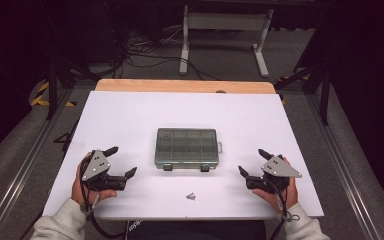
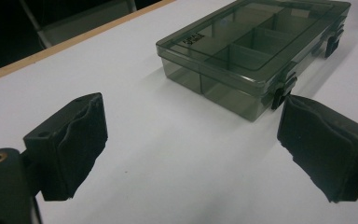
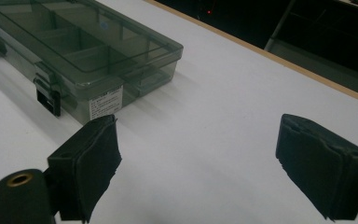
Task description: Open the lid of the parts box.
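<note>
1. Plastic, clear and smoke-tinted, makes up the compartment box [image 1: 187, 148], which lies flat in the middle of the white table [image 1: 130, 115] with its lid closed and its two dark latches [image 1: 205, 168] on the edge nearest the person.
2. Its compartments look empty, so I judge it light; the walls are rigid but thin, and the smooth plastic is likely to slip between hard pads and could crack under a strong squeeze.
3. A hold across the short ends looks safest for shifting it; for opening, the latches are the place to work, one per gripper, with the body steadied so that it does not slide on the smooth top.
4. A small screw [image 1: 191, 196] lies loose on the table just in front of the box, apart from it, nearer the person; it is tiny and would be awkward to pinch.
5. The left gripper [image 1: 118, 161] rests by the box's left end, well short of it; its jaws stand wide apart with nothing between them, and in the left gripper view only bare table lies between the pads [image 2: 81, 140].
6. The right gripper [image 1: 254, 162] sits mirrored at the right end, likewise spread wide and holding nothing; the box's labelled end shows beyond its left pad, not touching.
</note>
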`<state>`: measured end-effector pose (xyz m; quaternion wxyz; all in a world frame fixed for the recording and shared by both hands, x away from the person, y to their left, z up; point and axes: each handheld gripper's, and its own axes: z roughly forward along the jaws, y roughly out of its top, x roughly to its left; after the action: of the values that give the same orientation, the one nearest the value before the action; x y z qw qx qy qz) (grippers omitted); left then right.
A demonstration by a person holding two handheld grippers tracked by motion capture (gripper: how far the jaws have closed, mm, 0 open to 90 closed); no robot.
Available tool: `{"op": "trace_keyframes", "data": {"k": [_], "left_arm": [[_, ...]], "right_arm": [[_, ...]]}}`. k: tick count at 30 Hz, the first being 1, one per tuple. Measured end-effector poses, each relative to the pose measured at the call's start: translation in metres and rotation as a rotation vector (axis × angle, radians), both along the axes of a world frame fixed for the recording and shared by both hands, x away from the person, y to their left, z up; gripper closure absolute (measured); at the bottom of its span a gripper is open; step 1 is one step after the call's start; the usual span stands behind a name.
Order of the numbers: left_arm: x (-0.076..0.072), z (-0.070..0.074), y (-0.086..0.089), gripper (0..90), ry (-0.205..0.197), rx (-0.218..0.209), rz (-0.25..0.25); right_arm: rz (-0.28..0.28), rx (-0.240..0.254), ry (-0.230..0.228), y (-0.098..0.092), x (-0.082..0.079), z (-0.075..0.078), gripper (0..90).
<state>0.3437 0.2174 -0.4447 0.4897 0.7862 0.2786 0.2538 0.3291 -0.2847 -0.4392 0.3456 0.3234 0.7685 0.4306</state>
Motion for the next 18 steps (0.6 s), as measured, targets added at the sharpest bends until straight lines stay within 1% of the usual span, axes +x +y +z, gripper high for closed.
{"op": "trace_keyframes", "data": {"k": [1, 2, 4, 9, 12, 14, 16, 17, 18], "left_arm": [[0.0, 0.0, -0.001, 10.6, 0.001, 0.003, -0.006], [0.0, -0.001, -0.002, 12.0, 0.01, 0.012, -0.013], [-0.001, -0.002, -0.004, 12.2, 0.014, 0.026, -0.021], [-0.002, -0.002, -0.005, 13.4, 0.02, 0.03, -0.028], [-0.001, -0.002, -0.006, 13.8, 0.028, 0.028, -0.034], [-0.002, -0.001, -0.012, 13.8, 0.033, 0.039, -0.044], [-0.001, 0.0, -0.018, 15.4, 0.051, 0.031, -0.064], [-0.001, 0.0, -0.022, 15.5, 0.06, 0.035, -0.07], [-0.001, 0.0, -0.022, 16.1, 0.06, 0.035, -0.07]], "right_arm": [[0.004, 0.0, 0.002, 0.0, 0.0, -0.001, 15.0], [0.006, -0.003, 0.005, 0.0, 0.0, -0.001, 15.6], [0.008, -0.001, 0.008, 0.0, -0.001, -0.001, 17.3], [0.016, -0.002, 0.02, 0.001, 0.0, 0.0, 21.2], [0.029, -0.007, 0.036, 0.003, 0.0, 0.0, 23.4], [0.043, -0.01, 0.045, 0.005, 0.0, 0.0, 24.2], [0.061, -0.005, 0.066, 0.009, 0.001, 0.001, 27.1], [0.07, -0.013, 0.072, 0.011, 0.002, 0.001, 29.1], [0.07, -0.013, 0.072, 0.011, 0.002, 0.001, 29.1]]}}
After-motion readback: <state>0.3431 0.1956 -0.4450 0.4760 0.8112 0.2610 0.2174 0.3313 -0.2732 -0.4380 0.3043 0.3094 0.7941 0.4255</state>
